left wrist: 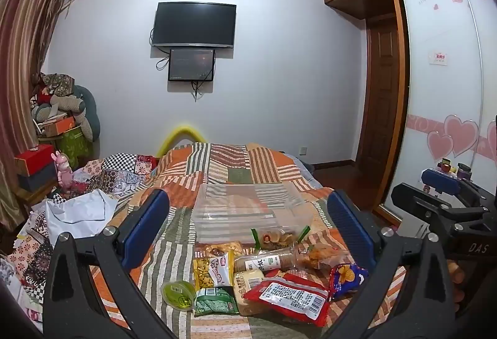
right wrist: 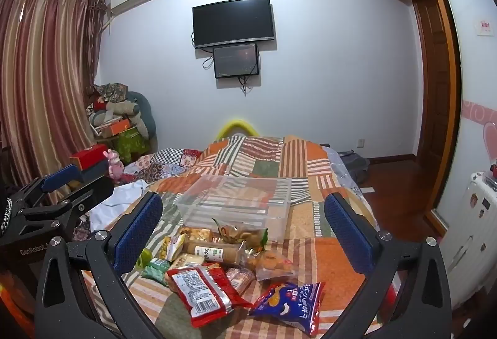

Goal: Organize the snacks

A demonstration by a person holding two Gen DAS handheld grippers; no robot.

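A heap of snack packets lies on the patchwork bed quilt (left wrist: 230, 165). In it are a red packet (left wrist: 292, 297) (right wrist: 200, 292), a blue chip bag (left wrist: 346, 275) (right wrist: 289, 305), a green jelly cup (left wrist: 178, 294), a yellow-and-white packet (left wrist: 214, 272) and a long biscuit sleeve (left wrist: 267, 261) (right wrist: 214, 252). Behind the heap stands an empty clear plastic box (left wrist: 248, 208) (right wrist: 236, 199). My left gripper (left wrist: 248, 227) hovers open above the heap. My right gripper (right wrist: 242, 224) is open too, nothing between its blue pads (right wrist: 138, 227). Each gripper shows at the edge of the other's view.
Crumpled white cloth (left wrist: 79, 211) and patterned bedding lie left of the heap. A nightstand holds a red box (left wrist: 34, 157) and a pink rabbit figure (left wrist: 63, 173). Curtains (right wrist: 43, 84) hang at left, a wardrobe (left wrist: 441, 75) stands at right, a white suitcase (right wrist: 469, 230) beside the bed.
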